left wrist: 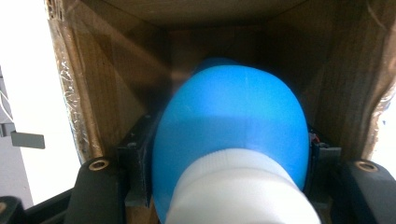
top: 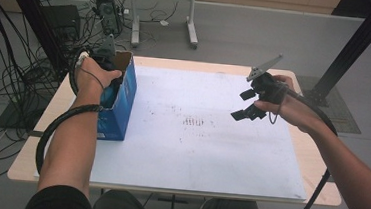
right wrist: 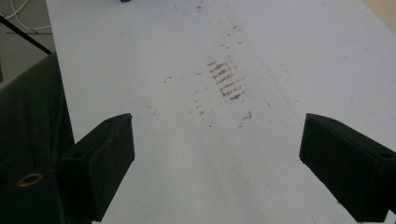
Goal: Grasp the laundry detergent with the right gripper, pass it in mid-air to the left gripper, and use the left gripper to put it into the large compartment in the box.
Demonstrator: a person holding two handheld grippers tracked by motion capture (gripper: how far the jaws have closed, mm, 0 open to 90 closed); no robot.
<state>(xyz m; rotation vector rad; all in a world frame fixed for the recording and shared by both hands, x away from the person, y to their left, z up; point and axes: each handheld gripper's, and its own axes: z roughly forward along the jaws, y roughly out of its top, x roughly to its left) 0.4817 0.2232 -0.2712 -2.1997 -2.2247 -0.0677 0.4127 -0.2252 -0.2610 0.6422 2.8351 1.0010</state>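
Note:
An open blue cardboard box (top: 123,102) stands on the left edge of the white board (top: 209,156). My left gripper (left wrist: 229,156) reaches down into it, the hand at the box's open top. In the left gripper view its jaws press on both sides of a blue bottle (left wrist: 229,107) with a white ribbed cap (left wrist: 238,191), inside the box's brown walls (left wrist: 116,70). My right gripper (top: 244,104) hovers over the right part of the board. Its jaws stand wide apart with nothing between them (right wrist: 217,163).
Brownish smudges (top: 194,121) mark the middle of the board. The wooden table (top: 324,195) shows around the board. On the floor are tangled cables (top: 5,70) at the left and a desk's legs (top: 192,30) behind the table. A black post (top: 353,47) rises at the right.

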